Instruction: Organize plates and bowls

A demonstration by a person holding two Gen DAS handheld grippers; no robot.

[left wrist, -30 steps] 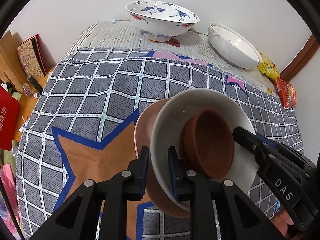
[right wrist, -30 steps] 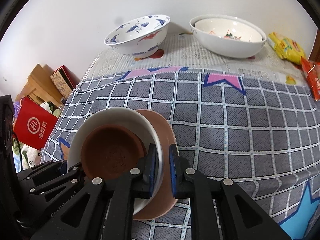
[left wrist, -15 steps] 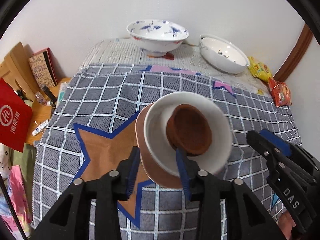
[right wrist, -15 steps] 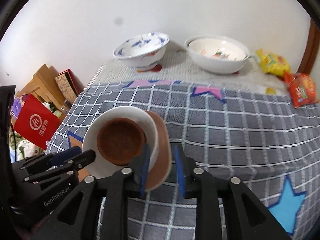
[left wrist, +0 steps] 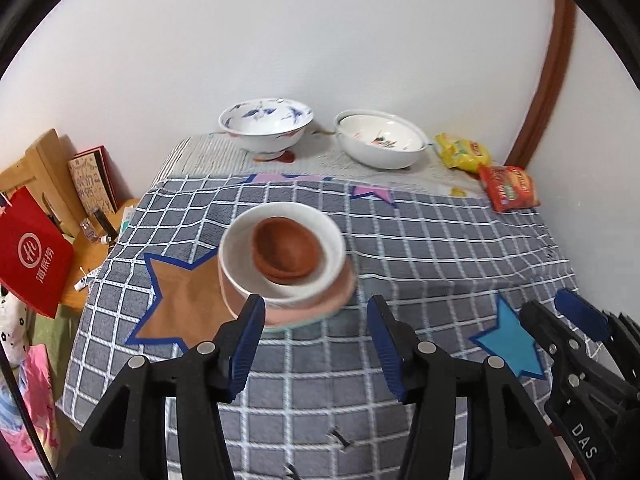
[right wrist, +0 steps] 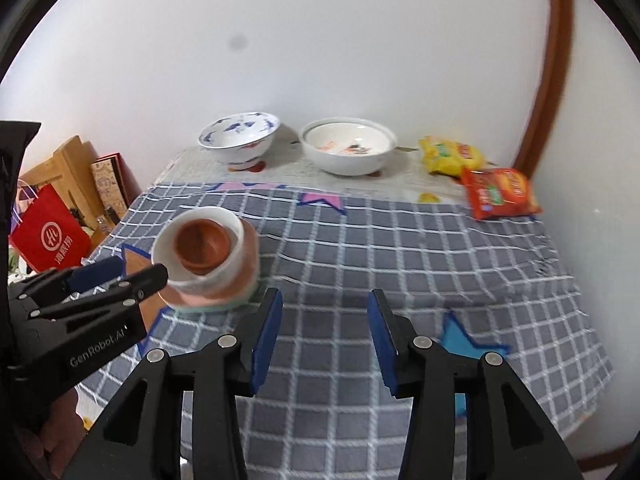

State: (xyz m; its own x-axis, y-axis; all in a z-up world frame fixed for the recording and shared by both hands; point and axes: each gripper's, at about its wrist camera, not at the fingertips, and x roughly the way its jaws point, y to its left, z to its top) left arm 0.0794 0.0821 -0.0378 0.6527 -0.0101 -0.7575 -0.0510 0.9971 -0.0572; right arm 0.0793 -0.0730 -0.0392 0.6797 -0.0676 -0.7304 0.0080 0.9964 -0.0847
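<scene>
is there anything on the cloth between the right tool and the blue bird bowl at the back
Nothing visible. From the right tool, whose jaws have just been opening with nothing between them, only bare checked cloth runs back to the blue bird bowl. The stacked dishes sit off to its left, and the plain white bowl stands beside the target, to the right.

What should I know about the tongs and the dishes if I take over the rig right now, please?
Left tongs: open, empty, jaws just been opening.
Right tongs: same.
Stack on the checked cloth: brown bowl in white bowl on pink plate. Done, released.
Left: blue-patterned bowl and white bowl with decoration stand apart at the back.
</scene>
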